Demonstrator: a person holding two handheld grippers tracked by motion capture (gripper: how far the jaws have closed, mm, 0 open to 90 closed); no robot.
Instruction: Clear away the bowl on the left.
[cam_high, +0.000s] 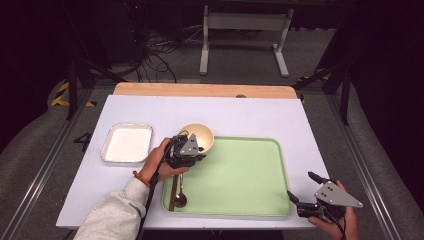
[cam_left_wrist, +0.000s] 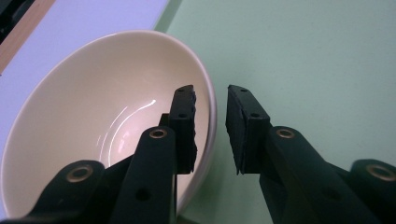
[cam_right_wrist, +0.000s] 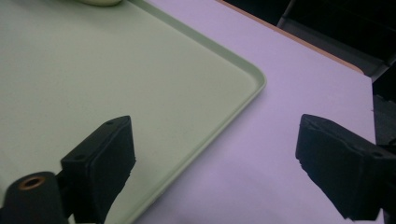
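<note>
A cream bowl (cam_high: 196, 135) (cam_left_wrist: 93, 116) stands on the far left corner of the green tray (cam_high: 240, 170) (cam_left_wrist: 303, 46). My left gripper (cam_high: 200, 150) (cam_left_wrist: 211, 93) straddles its near rim, one jaw inside the bowl and one outside. A gap shows between the outer pad and the rim, so the jaws are open and do not press. My right gripper (cam_high: 301, 186) (cam_right_wrist: 215, 128) hovers by the tray's (cam_right_wrist: 70, 70) near right corner, jaws wide open with nothing between them.
A metal spoon (cam_high: 180, 197) and a brown stick (cam_high: 173, 192) lie along the tray's left edge. A shallow white tin (cam_high: 126, 144) sits to the left on the white table (cam_high: 225, 112). Beyond the table's wooden far edge are cables and a stand.
</note>
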